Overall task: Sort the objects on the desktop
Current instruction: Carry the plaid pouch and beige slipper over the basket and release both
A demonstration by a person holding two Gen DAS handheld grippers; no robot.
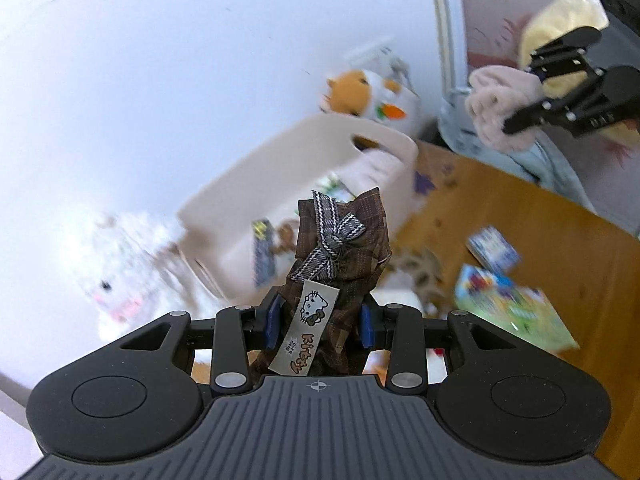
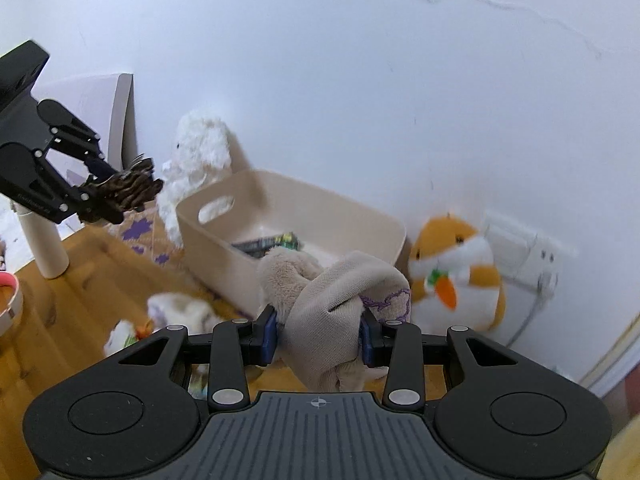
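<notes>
Carry step: left gripper (image 1: 320,326) jaws pinching brown plaid pouch (image 1: 340,248), right gripper (image 2: 320,334) jaws pinching beige plush (image 2: 332,300). We judge nxt: lower both into beige bin (image 2: 320,208), release.

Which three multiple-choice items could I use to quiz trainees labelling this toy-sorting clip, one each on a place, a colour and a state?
1. Where does the orange and white plush hamster sit?
A. inside the bin
B. on the desk beside the beige plastic bin, against the wall
C. in a gripper

2. What colour is the plaid cloth piece with a grey bow?
A. brown
B. red
C. green

3. What is the right gripper doing?
A. standing open and empty
B. lying on the desk
C. clamping a beige fabric bundle

Answers: 1 B, the hamster sits outside the bin's end by the wall. 2 A, the left gripper holds brown plaid. 3 C, both blue pads press the bundle.
</notes>
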